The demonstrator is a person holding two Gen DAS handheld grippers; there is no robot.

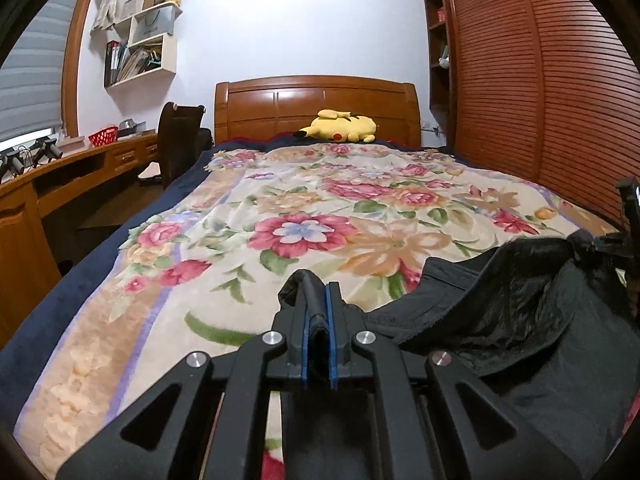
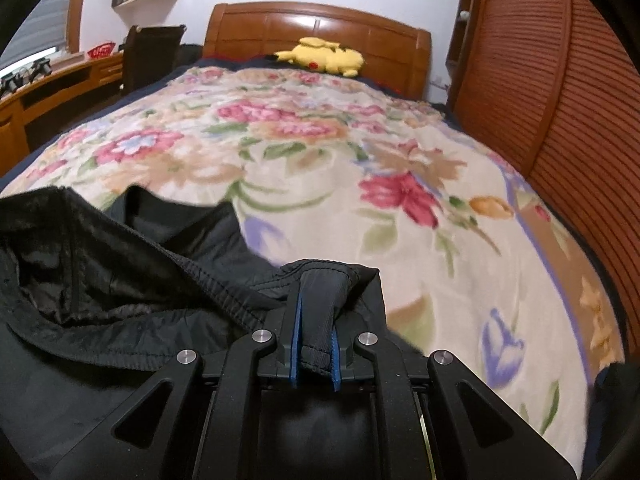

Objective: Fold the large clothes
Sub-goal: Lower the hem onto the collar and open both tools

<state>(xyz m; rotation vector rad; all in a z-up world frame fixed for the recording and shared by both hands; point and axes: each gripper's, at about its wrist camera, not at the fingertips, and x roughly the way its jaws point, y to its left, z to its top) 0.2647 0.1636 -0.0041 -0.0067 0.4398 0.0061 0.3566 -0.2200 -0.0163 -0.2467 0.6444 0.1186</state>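
Floral blanket (image 1: 304,216), spread over a bed with dark blue cover (image 1: 72,292). Wooden headboard (image 1: 316,108); yellow plush toy (image 1: 340,126) lying before it. Slatted wooden wardrobe doors (image 1: 532,80) at right. Curved wooden desk (image 1: 60,176) at left, bearing a red basket (image 1: 103,136). Dark chair (image 1: 176,136) beside desk. White wall shelves (image 1: 144,48) holding books.

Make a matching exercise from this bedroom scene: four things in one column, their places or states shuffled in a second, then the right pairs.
1. black garment
2. yellow plush toy
3. red basket
4. floral blanket

A. on the desk
B. spread over the bed
C. pinched in both the left gripper and the right gripper
D. lying by the headboard

Pairs: 1-C, 2-D, 3-A, 4-B
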